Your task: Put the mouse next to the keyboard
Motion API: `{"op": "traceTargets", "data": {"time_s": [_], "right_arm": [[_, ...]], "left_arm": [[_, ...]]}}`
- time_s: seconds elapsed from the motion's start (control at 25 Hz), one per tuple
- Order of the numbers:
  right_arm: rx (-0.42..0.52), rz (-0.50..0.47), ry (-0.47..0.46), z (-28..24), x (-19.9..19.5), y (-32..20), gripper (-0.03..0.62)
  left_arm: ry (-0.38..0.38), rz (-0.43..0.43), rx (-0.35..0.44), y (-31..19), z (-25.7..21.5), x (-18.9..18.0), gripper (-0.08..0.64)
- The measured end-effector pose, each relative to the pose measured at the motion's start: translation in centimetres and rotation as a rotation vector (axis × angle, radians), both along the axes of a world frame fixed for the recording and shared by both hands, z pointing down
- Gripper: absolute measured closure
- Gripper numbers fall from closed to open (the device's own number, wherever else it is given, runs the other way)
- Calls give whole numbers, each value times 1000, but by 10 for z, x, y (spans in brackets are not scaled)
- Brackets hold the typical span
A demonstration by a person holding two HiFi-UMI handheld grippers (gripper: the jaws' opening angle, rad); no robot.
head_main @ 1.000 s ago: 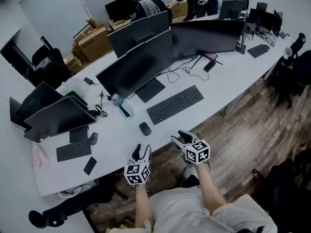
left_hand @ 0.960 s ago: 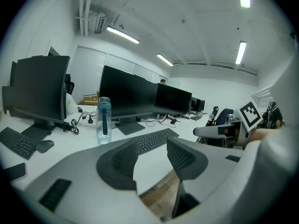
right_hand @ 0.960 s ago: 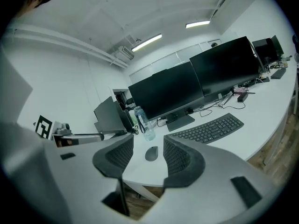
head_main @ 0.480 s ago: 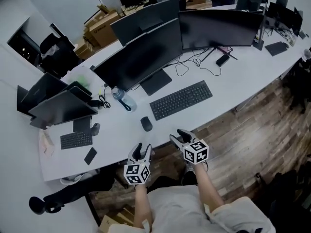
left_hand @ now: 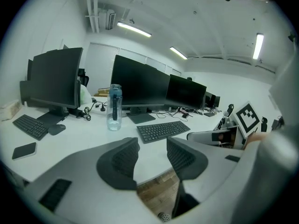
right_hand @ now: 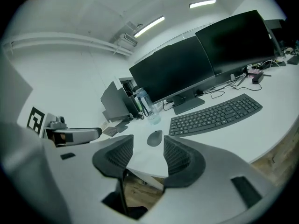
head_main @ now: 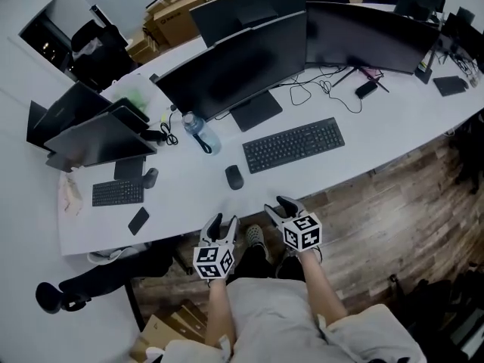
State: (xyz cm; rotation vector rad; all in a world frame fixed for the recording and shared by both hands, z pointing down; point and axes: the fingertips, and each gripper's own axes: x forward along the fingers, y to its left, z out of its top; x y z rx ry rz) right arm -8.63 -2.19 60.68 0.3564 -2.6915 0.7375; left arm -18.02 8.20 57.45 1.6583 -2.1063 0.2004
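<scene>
A dark mouse (head_main: 234,177) (right_hand: 154,137) lies on the white desk (head_main: 189,203), left of and slightly nearer than the black keyboard (head_main: 293,144) (right_hand: 216,114) (left_hand: 163,130). Both grippers hang over the floor just off the desk's near edge. My left gripper (head_main: 219,224) (left_hand: 152,155) is open with nothing between its jaws. To its right, my right gripper (head_main: 277,205) (right_hand: 147,151) is open and empty too, and the mouse shows just beyond its jaws in the right gripper view.
A clear water bottle (head_main: 200,133) (left_hand: 114,107) stands behind the mouse. Large monitors (head_main: 242,66) line the back of the desk. A second keyboard (head_main: 117,192), another mouse (head_main: 150,177) and a phone (head_main: 138,220) lie at the left. Wooden floor (head_main: 393,203) lies to the right.
The head view has tipped, so the desk has slid down and to the right in the picture. Both grippers have sunk a little and stay off the desk edge, still open.
</scene>
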Motion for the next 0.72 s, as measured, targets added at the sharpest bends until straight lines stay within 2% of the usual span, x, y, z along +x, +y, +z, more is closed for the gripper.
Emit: {"op": "traceTargets", "data": {"time_s": [0.2, 0.48, 0.72], "right_arm": [[34, -20, 52, 4, -23, -11, 382], [84, 29, 134, 24, -70, -42, 382], [86, 22, 193, 45, -121, -53, 380]], "left_arm": [[1, -11, 19, -18, -3, -30, 362], [14, 3, 58, -48, -12, -82, 364], [5, 13, 23, -62, 3, -130, 364]]}}
